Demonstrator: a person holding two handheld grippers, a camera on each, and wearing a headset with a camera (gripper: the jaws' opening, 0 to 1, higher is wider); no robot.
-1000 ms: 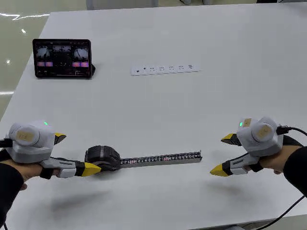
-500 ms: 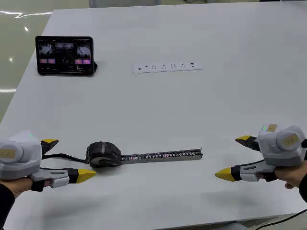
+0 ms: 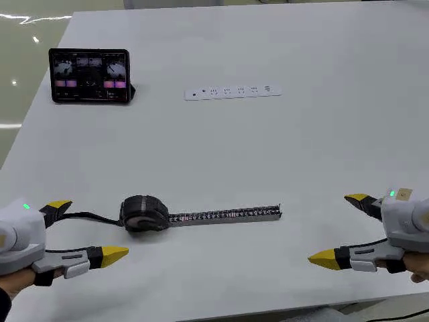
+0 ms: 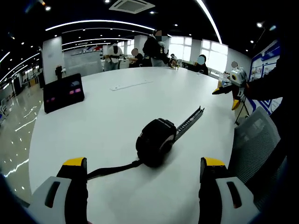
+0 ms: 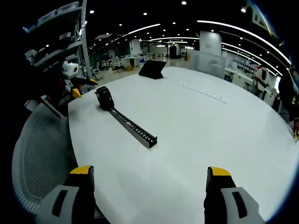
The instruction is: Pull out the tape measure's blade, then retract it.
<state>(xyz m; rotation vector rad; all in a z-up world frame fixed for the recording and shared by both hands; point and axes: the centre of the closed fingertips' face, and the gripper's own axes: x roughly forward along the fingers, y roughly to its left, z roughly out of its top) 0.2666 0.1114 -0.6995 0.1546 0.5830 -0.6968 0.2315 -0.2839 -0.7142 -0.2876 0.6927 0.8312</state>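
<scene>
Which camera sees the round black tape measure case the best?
The left gripper view. The tape measure case sits close and big in the middle, strap toward the camera. The head view shows it smaller, from above, with the blade pulled out. The right gripper view shows it tiny, at the blade's far end.

You see a black tape measure (image 3: 143, 214) with a dark blade (image 3: 224, 215) carrying fine pale graduations. Your left gripper (image 3: 87, 228) and right gripper (image 3: 338, 228) are light grey with yellow-tipped jaws. The counter (image 3: 268, 154) is white. The tablet (image 3: 89, 76) is black with pink screen panels.
</scene>
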